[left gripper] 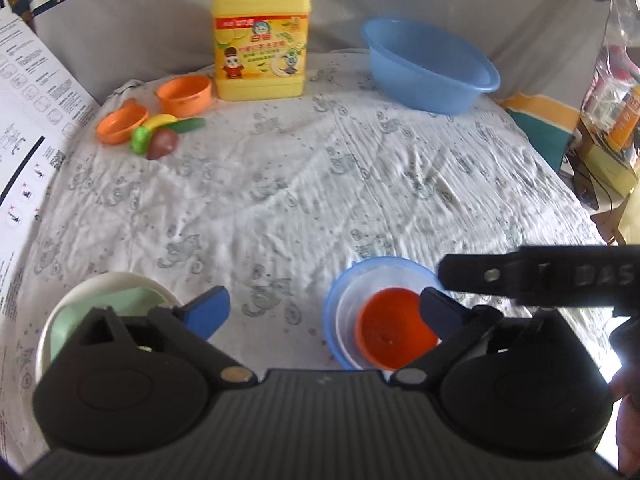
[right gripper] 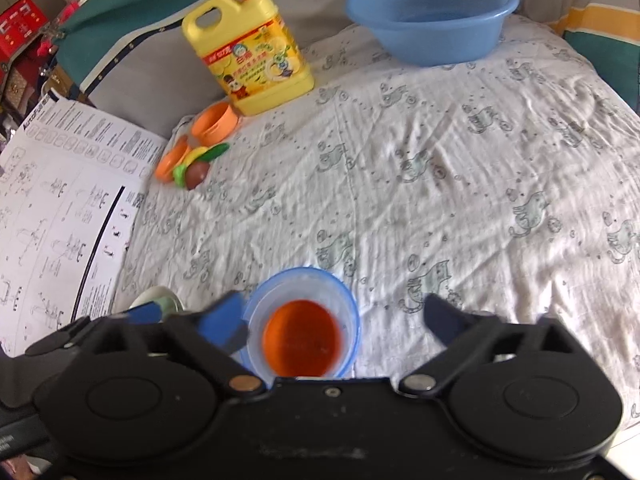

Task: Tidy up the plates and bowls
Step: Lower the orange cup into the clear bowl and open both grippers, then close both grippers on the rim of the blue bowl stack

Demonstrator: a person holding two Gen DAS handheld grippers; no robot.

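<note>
Your work surface is a bed or table draped in a wrinkled white cloth (right gripper: 440, 152) printed with small grey cats, with a grey, teal and navy striped fabric behind it. At ten o'clock in the right wrist view you have a large printed instruction sheet (right gripper: 52, 216) lying over the cloth's edge.

At one o'clock on the far side sits the big blue basin (right gripper: 432, 12), upright. At eleven o'clock stands the yellow detergent jug (right gripper: 250, 60) with its orange pump. Just in front of it, toward ten o'clock, are two small orange bowls (left gripper: 184, 94) touching a cluster of toy fruit (left gripper: 160, 134).

Nearer you, the nested bowls (right gripper: 302, 320) sit at six o'clock of the right wrist view: a blue outer one, a clear one inside it, and an orange one innermost. At seven o'clock of the left wrist view you can see the white plate (left gripper: 100, 284) with a pale green dish in it, partly hidden by the gripper body.

Your left gripper (left gripper: 324, 310) has its jaws spread wide with nothing between the pads. Your right gripper (right gripper: 336, 320) is likewise wide apart, its left pad just beside the stack's rim; whether it touches, you cannot tell.
</note>
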